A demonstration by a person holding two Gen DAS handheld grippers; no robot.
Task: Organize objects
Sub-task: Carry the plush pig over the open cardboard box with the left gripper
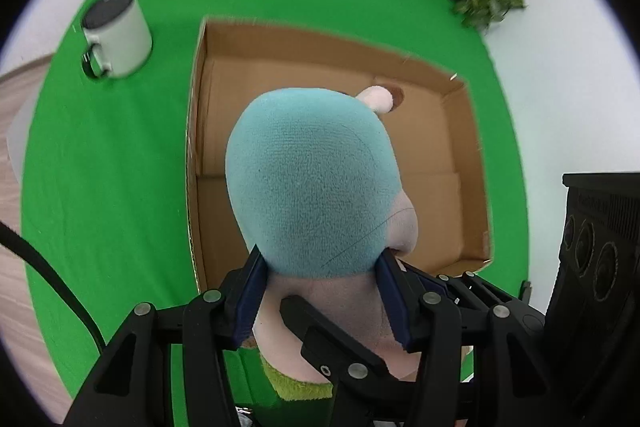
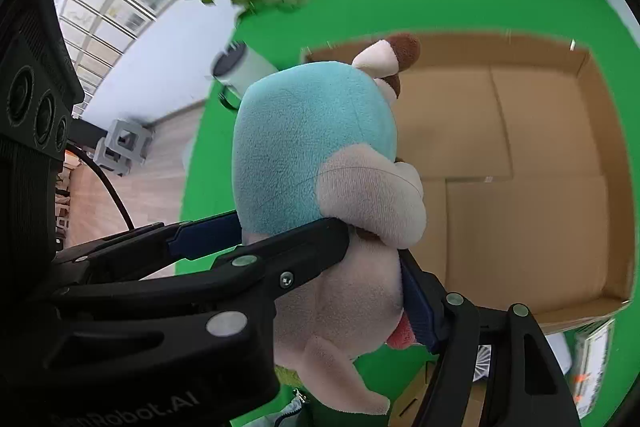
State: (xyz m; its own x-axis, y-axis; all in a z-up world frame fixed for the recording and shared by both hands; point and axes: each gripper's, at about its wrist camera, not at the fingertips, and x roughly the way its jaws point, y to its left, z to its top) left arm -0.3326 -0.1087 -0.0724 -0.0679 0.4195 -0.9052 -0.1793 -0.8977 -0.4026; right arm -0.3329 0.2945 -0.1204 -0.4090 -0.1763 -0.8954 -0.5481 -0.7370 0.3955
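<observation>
Grip: we pinch the plush toy (image 1: 316,183) in both the left hand-held gripper (image 1: 320,291) and right hand-held gripper (image 2: 320,267)
Toy: above the cardboard box (image 1: 472,155), near its left wall
Room: box floor bare; mug (image 1: 118,35) well apart on the worktop (image 1: 112,167)
Writing: "Robot.AI", partly cut off

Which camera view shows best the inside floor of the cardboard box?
The right wrist view: there the cardboard box lies open to the right of the plush toy, with most of its floor and flap seams visible. In the left wrist view the toy covers the middle of the box; mainly the walls and corners show.
</observation>
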